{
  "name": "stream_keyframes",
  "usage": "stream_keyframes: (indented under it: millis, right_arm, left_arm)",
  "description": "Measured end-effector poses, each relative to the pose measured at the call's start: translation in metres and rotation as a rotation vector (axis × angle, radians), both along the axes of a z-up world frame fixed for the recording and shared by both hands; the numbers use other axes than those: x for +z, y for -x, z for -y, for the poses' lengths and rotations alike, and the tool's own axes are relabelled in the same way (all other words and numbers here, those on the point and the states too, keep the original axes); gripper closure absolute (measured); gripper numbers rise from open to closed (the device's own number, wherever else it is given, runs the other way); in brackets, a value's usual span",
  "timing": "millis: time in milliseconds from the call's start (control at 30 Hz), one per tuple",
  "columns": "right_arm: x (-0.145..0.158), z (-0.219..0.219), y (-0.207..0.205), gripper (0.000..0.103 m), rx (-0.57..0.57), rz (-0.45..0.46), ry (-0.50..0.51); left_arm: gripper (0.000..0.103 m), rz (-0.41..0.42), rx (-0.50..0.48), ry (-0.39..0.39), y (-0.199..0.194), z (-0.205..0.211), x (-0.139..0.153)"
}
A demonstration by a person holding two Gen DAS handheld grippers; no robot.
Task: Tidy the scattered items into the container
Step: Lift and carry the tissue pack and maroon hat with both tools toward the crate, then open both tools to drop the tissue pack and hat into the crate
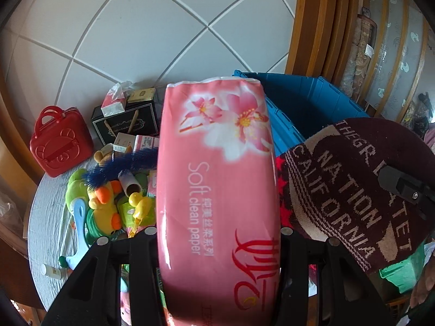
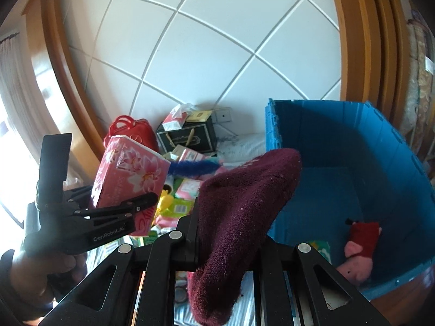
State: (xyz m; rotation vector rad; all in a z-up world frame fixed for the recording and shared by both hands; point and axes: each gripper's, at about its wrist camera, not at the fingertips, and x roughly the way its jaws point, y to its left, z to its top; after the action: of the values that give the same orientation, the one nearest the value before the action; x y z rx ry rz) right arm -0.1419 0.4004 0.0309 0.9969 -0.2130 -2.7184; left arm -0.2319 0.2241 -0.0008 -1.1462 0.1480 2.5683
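My left gripper (image 1: 217,233) is shut on a pink pack of tissue paper (image 1: 217,163) printed with flowers, held up above the table. From the right wrist view the same gripper (image 2: 122,194) and pack (image 2: 130,176) hang at the left, short of the crate. My right gripper (image 2: 231,239) is shut on a maroon knit hat (image 2: 239,203) that droops over its fingers beside the crate's near corner. The hat (image 1: 353,179) shows lettering in the left wrist view. The blue crate (image 2: 353,141) stands open at the right, with a pink pig plush (image 2: 359,244) and a green pack (image 2: 320,247) inside.
A heap of things lies on the pale tablecloth (image 1: 51,217): a red toy case (image 1: 61,146), a black box (image 1: 127,122), a yellow duck plush (image 1: 106,203), a blue fuzzy stick (image 1: 122,163). A white tiled wall and wooden frames stand behind.
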Motion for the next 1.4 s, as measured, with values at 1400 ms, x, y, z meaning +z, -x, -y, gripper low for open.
stream_keyframes:
  millis: [1400]
  right_arm:
    - [-0.025,-0.218,0.018,0.089,-0.278,0.044,0.080]
  left_arm:
    - [0.058,0.022,-0.311,0.084,0.038,-0.253,0.002]
